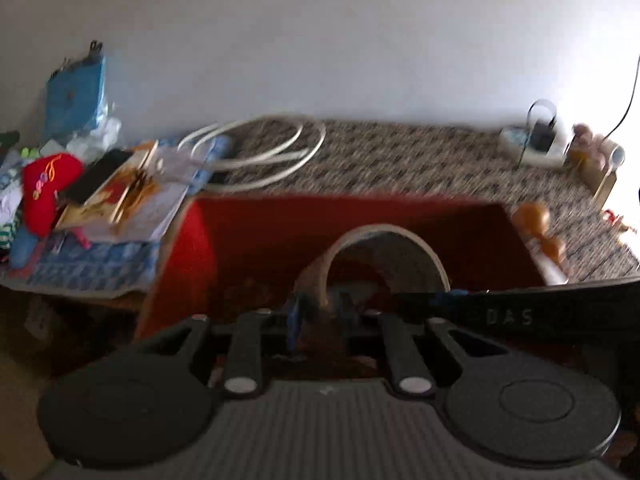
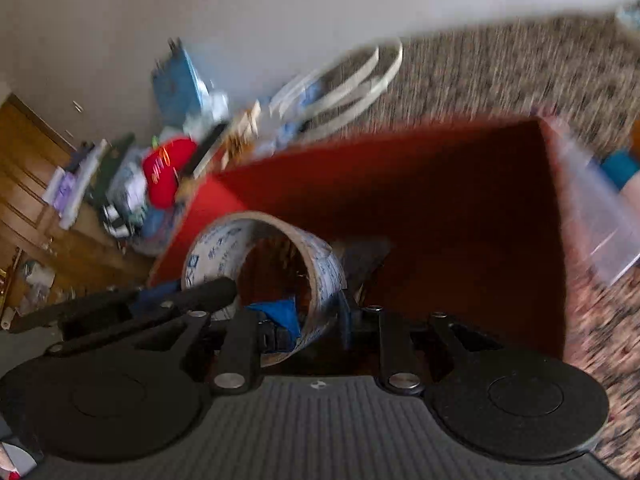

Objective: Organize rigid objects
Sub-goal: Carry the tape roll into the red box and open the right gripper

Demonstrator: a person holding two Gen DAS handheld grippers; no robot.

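- White wall backs a worktop (image 1: 420,160) covered in a speckled patterned cloth, and an open red box (image 1: 256,240) sits on it near the front edge; both views are smeared, so fine detail is uncertain.
- Tape roll (image 2: 264,276), a wide cardboard-cored ring with blue print, hangs over the box's opening. Both tools seem to grip it: the right hand-held gripper (image 2: 304,320) has its jaws drawn almost together on the near wall of the ring, and the left hand-held gripper (image 1: 320,312) is likewise nearly closed, apparently on the ring's lower edge.
- Risk: with two tools on one thin wall, any mismatch in their paths could twist the ring or pull it out of one grip.
- Risk: if the two grips let go at different moments, the roll may swing on the remaining one, hit the box rim and roll away across the cloth.
- Risk: a loose sheet of clear plastic (image 2: 596,216) drapes over the box's right wall; it could snag a finger or the roll.
- Risk: a wooden toy (image 1: 540,236) lies just beside the box's right corner, and a stack of books and papers (image 1: 120,200) crowds its left side, with a coiled white cable (image 1: 260,148) behind. A wide sweep could knock any of these.
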